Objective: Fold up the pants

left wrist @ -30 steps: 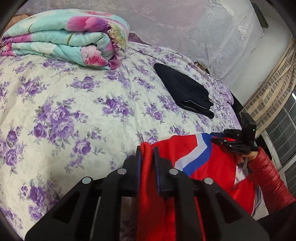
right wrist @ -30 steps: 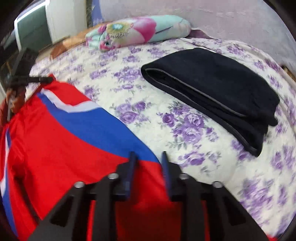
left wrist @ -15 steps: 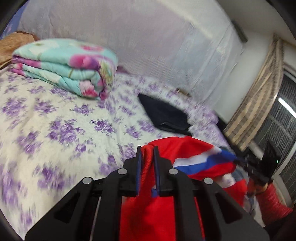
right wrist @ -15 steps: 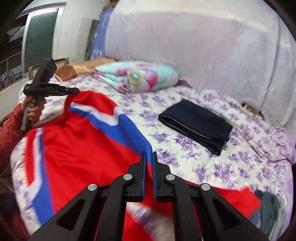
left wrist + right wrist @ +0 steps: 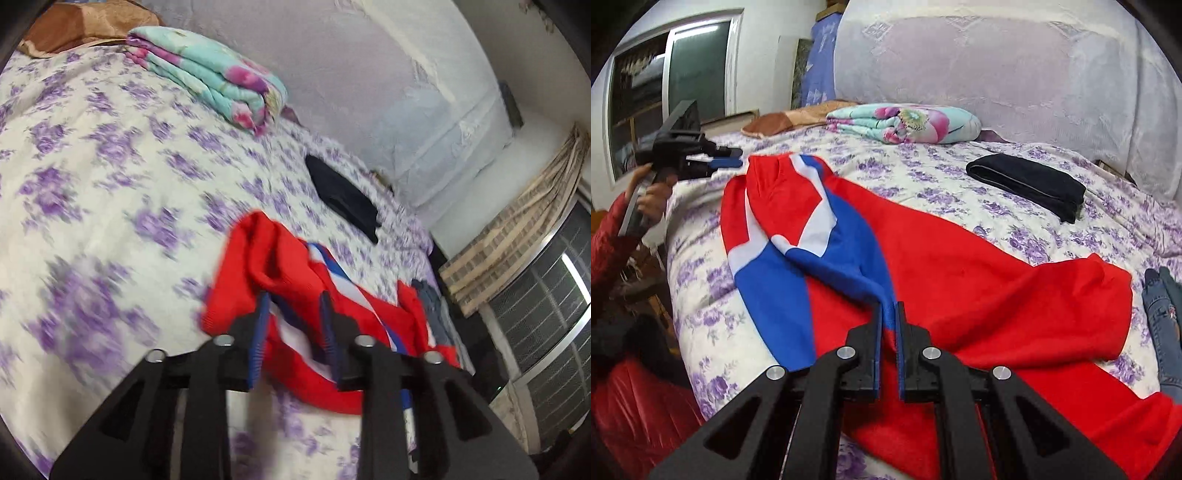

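l gripper jaws apart over red pants.

Bed wearing a white cover with purple flowers is filling most of both views, white lace drape hanging behind it along the wall. Window sitting at the far left in the right wrist view; grilled window with a beige curtain showing in the left wrist view. Daylight coming in, white wall beside the curtain.

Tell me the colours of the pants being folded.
The pants are red with blue and white panels, clearest in the right wrist view.
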Motion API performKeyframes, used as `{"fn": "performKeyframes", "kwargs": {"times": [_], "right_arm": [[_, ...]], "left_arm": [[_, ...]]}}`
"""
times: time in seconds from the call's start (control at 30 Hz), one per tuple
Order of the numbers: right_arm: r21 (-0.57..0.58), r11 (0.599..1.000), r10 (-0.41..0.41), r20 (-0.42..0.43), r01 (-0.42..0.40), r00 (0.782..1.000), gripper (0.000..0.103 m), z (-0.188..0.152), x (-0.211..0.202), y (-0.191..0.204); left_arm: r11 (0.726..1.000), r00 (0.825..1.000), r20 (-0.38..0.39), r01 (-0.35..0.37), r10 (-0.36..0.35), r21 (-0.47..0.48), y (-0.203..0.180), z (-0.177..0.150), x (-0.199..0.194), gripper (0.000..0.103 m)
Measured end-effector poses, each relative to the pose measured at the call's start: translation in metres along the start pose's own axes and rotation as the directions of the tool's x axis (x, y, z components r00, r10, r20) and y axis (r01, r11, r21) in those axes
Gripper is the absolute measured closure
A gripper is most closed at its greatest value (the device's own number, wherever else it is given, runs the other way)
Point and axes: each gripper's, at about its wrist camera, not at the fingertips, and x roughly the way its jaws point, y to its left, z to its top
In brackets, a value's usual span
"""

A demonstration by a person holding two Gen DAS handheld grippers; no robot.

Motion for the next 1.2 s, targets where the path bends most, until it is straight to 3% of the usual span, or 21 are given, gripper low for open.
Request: {"fn": "performKeyframes", "kwargs": {"times": [0.07, 0.3, 0.37, 0.4, 0.47, 0.6, 0.73, 0.83, 0.9, 1.0, 1.13, 1.17, 1.2], "right_arm": [[0.004, 1.0, 0.001, 0.006, -0.001, 1.0, 0.096, -0.003, 0.001, 0.0], [0.03, 1.0, -0.002, 0.014, 0.002, 1.0, 0.096, -0.005, 0.0, -0.001], [0.026, 1.0, -0.015, 0.017, 0.015, 1.0, 0.096, -0.005, -0.001, 0.001], [0.022, 1.0, -0.022, 0.026, 0.022, 0.999, 0.096, -0.003, -0.004, 0.003], [0.022, 1.0, -0.023, 0.05, 0.022, 0.998, 0.096, 0.002, -0.014, 0.007], [-0.024, 1.0, 0.0, 0.08, 0.002, 0.997, 0.096, 0.01, -0.035, 0.024], [-0.028, 0.998, 0.047, -0.005, -0.047, 0.999, 0.096, -0.006, -0.013, 0.037], [-0.028, 0.999, 0.029, -0.028, -0.03, 0.999, 0.095, -0.023, 0.003, 0.047], [-0.011, 0.999, 0.035, -0.019, -0.036, 0.999, 0.096, -0.02, -0.002, 0.047], [-0.002, 0.999, 0.048, 0.009, -0.048, 0.999, 0.096, -0.015, -0.012, 0.045], [-0.046, 0.998, 0.031, -0.049, -0.033, 0.998, 0.094, -0.025, 0.003, 0.05], [-0.035, 0.999, 0.033, -0.034, -0.034, 0.999, 0.094, -0.026, 0.004, 0.048], [-0.012, 0.999, 0.039, -0.024, -0.039, 0.999, 0.094, -0.027, 0.003, 0.046]], "left_arm": [[0.999, 0.999, -0.021, -0.039, 0.039, -0.013, -0.01, -0.002, 0.011, 0.058], [0.99, 0.991, -0.06, -0.123, 0.119, -0.064, -0.016, 0.012, 0.042, 0.057], [0.987, 0.988, -0.066, -0.146, 0.142, -0.071, -0.014, 0.013, 0.046, 0.066], [0.987, 0.989, -0.064, -0.139, 0.135, -0.079, -0.013, 0.014, 0.044, 0.075], [0.991, 0.994, -0.046, -0.103, 0.099, -0.088, -0.016, 0.015, 0.033, 0.082], [0.993, 0.993, 0.002, -0.117, 0.117, -0.001, -0.03, 0.012, 0.004, 0.082], [0.986, 0.985, -0.05, -0.167, 0.167, 0.002, -0.008, 0.0, 0.01, 0.082], [0.992, 0.996, -0.053, -0.074, 0.068, -0.104, 0.024, -0.011, 0.011, 0.082], [0.992, 0.998, -0.038, -0.046, 0.041, -0.119, 0.025, -0.012, 0.004, 0.083], [0.995, 0.995, -0.03, -0.094, 0.093, -0.045, 0.007, -0.012, -0.005, 0.083], [0.976, 0.976, -0.045, -0.212, 0.214, 0.049, -0.01, -0.018, -0.007, 0.078], [0.969, 0.97, -0.039, -0.237, 0.24, 0.064, -0.012, -0.02, -0.008, 0.074], [0.956, 0.959, -0.025, -0.28, 0.283, 0.084, -0.015, -0.023, -0.011, 0.063]]}}
